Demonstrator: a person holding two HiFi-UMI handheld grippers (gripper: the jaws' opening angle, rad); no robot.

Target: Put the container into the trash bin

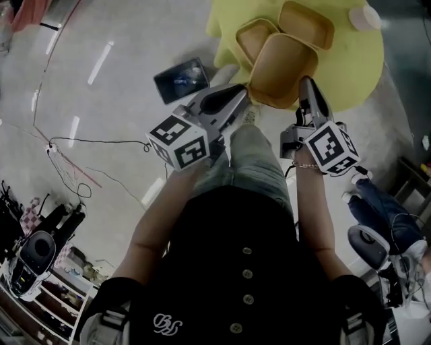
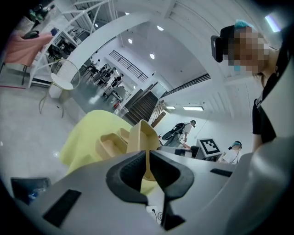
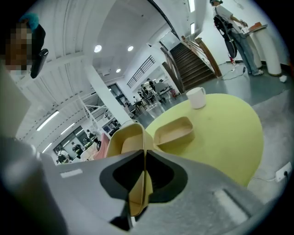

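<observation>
A tan container (image 1: 283,67) is held over the near edge of the round yellow table (image 1: 357,74), tilted, with both grippers on its rim. My left gripper (image 1: 244,98) is shut on its left wall, and the thin tan wall (image 2: 140,135) shows pinched between the jaws of the left gripper (image 2: 148,160). My right gripper (image 1: 304,86) is shut on its right side; the tan container (image 3: 124,137) sits clamped in the right gripper (image 3: 144,160). A dark rectangular box (image 1: 180,79), possibly the bin, stands on the floor left of the table.
Two more tan containers (image 1: 256,35) (image 1: 306,23) lie on the table, with a white cup (image 1: 367,17) at its far right. Cables (image 1: 74,158) run over the floor at left. A rack with gear (image 1: 40,259) stands bottom left. People (image 2: 186,131) stand in the background.
</observation>
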